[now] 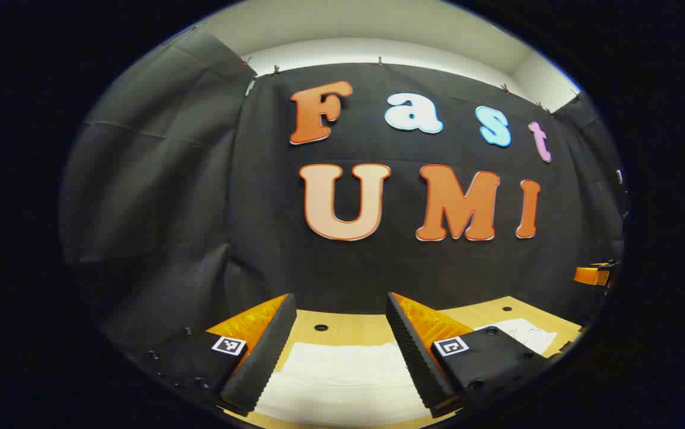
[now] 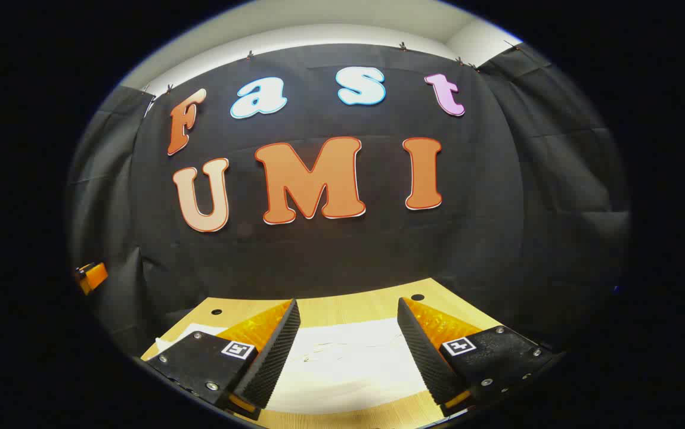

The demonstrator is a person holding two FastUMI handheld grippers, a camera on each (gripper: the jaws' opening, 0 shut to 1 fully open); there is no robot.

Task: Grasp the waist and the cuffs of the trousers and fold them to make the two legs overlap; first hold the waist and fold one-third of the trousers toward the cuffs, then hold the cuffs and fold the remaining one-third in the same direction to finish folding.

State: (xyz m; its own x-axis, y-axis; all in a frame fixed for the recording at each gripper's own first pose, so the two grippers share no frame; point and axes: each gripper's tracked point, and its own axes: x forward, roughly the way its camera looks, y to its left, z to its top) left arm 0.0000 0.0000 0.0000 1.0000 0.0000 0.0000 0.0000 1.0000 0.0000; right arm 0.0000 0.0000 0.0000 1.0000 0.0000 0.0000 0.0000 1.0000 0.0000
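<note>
White trousers (image 1: 342, 381) lie flat on the wooden table (image 1: 354, 328) below my left gripper (image 1: 341, 351). That gripper is open, its two fingers spread wide above the cloth with nothing between them. More of the white trousers (image 1: 524, 333) shows at the right of the left gripper view. In the right gripper view the white trousers (image 2: 348, 363) also lie flat on the table (image 2: 354, 310). My right gripper (image 2: 348, 351) hovers over them, open and empty. The other gripper (image 2: 90, 277) peeks in at the far left edge.
The black cloth wall (image 1: 378, 268) rises right behind the table's far edge. Small dark holes (image 1: 321, 328) dot the tabletop near that edge. An orange part of the other gripper (image 1: 595, 275) shows at the far right of the left gripper view.
</note>
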